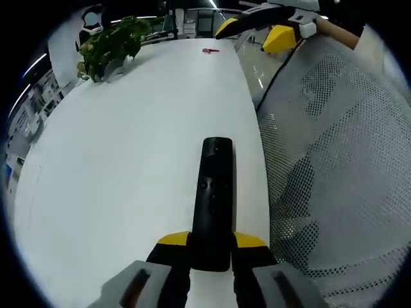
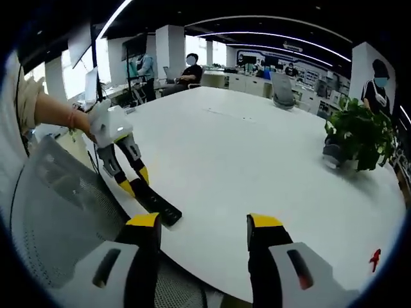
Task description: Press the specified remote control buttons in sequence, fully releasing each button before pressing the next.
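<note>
Black remote [image 1: 215, 199] sits clamped in our left gripper [image 1: 212, 247] over the white table [image 1: 122, 167]; right gripper [image 2: 202, 231] gapes apart, seemingly well off

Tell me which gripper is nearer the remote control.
Left. The left gripper is shut on the near end of the remote control. The right gripper hangs open, apart from the remote, over the table edge.
</note>
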A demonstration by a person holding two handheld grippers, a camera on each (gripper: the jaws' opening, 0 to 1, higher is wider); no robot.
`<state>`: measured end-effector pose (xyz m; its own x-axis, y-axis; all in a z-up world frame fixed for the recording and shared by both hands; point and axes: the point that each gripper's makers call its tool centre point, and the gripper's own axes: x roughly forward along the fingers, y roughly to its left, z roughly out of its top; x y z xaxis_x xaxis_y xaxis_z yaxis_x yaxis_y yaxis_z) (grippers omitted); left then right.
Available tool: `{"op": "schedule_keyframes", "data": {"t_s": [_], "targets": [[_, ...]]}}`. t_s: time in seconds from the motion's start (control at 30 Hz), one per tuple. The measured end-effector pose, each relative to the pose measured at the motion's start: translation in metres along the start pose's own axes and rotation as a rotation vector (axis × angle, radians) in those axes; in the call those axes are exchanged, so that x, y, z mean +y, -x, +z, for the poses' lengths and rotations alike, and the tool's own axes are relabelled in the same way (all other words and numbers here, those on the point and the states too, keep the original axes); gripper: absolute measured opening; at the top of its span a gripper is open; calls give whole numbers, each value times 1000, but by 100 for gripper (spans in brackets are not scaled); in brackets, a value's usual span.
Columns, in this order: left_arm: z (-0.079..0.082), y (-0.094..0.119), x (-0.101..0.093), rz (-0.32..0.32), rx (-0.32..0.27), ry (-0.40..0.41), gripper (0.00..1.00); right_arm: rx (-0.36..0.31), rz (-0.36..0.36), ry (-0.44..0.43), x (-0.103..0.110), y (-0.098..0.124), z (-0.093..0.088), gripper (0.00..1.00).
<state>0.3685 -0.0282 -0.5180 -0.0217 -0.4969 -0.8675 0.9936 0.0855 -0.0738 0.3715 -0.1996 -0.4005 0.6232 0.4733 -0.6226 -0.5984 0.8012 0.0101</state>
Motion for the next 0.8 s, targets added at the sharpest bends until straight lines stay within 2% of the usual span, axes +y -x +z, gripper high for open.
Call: {"op": "schedule_keyframes", "data": {"t_s": [0.2,0.4,0.6,0.8], "targets": [[1,-1,-3,20,0,-10,23,12,21,6,4,-1,-2,54],[4,-2,-9,36,-60,57,24,30,44,16,10,-3,-4,54],[3,-2,-10,52,-76,25,24,97,118,67,26,-7,-12,53],[3,-3,-10,69,-61,-21,24,136,190,91,37,-10,-15,47]]}}
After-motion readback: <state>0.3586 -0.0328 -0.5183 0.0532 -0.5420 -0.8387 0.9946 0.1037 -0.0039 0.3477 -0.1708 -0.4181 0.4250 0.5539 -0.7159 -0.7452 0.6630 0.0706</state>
